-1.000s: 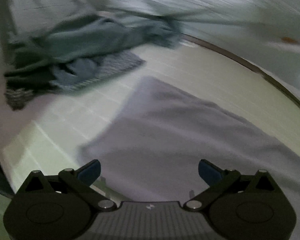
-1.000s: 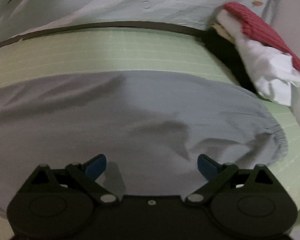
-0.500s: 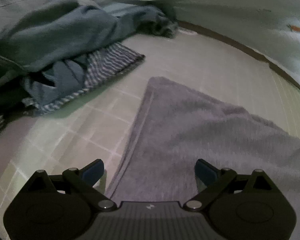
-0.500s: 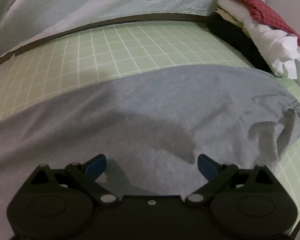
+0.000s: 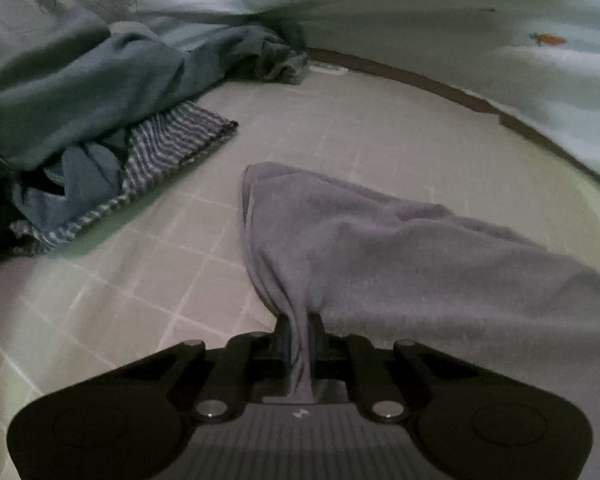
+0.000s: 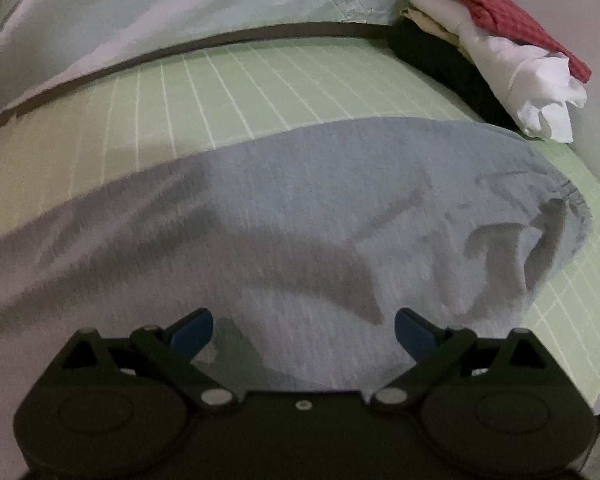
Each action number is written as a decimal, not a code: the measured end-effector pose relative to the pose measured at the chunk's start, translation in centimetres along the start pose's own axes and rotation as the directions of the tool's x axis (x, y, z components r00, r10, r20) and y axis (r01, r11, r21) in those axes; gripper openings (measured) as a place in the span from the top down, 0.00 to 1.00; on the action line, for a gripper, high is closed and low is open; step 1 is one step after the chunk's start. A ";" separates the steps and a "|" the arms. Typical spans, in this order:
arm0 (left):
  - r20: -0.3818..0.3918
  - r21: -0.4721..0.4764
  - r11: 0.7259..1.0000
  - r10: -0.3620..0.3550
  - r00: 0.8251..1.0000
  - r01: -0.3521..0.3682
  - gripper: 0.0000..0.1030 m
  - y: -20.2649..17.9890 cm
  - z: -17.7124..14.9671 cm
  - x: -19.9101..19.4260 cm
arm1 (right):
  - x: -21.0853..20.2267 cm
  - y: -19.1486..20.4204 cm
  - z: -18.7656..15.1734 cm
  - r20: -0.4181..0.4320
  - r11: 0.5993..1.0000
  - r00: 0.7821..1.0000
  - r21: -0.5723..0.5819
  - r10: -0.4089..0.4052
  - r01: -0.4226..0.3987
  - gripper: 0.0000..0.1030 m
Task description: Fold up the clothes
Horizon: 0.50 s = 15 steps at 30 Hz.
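The green grid mat [image 6: 236,92] fills most of both views, with pale bedding [image 5: 440,12] rising beyond its dark far edge. Across the mat lies the grey garment [image 6: 292,216], the thing I am folding; it spreads from left to right, its gathered cuff or hem at the far right. Far left in my left view sits a heap of teal cloth [image 5: 80,92] over a striped piece [image 5: 172,140], well apart from the grey garment. Far right in my right view sits a folded stack, red [image 6: 508,20] over white [image 6: 520,76].

My left claw [image 5: 300,340] is clamped on the garment's near left edge, the cloth bunched between the jaws and pulled up into a ridge. My right claw [image 6: 304,330] hangs with its jaws wide apart just above the garment, gripping nothing.

The risk I see is lifting with one side only: the cloth would drag and twist, and the fold would come out skewed. My left pinch is also narrow and bunched, so it may slip out, or carry only one layer. If my right claw closes mid-panel rather than on an edge, it would make a crumple.
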<state>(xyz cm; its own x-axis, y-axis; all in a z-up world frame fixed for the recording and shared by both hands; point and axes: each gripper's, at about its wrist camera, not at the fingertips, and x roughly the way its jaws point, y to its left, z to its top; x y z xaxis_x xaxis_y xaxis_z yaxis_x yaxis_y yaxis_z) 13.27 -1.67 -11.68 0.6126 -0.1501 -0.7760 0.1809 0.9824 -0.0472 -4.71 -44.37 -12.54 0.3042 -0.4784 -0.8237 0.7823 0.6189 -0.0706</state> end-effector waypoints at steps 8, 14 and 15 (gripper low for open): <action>0.053 -0.004 0.998 -0.059 0.997 0.059 0.90 -3.5 1.5 -2.8 | -0.3 -2.7 0.3 0.030 0.999 0.999 0.013 0.030 -0.030 0.05; 0.104 0.058 0.990 -0.136 0.985 0.131 0.90 -9.0 1.9 -4.7 | 0.1 -6.3 1.0 0.051 1.000 0.999 0.004 0.001 -0.001 0.05; 0.109 0.071 0.985 -0.162 0.981 0.155 0.90 -10.6 1.7 -5.0 | 0.2 -7.0 1.2 0.054 1.000 0.999 0.004 0.000 0.000 0.05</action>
<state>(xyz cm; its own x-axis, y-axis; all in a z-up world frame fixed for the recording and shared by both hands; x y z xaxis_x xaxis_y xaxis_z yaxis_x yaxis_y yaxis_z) 9.64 -11.52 -6.25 0.6555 -0.3183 -0.6849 0.3275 0.9369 -0.1219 -9.43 -49.58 -11.54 0.3328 -0.5113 -0.7923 0.7846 0.6162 -0.0681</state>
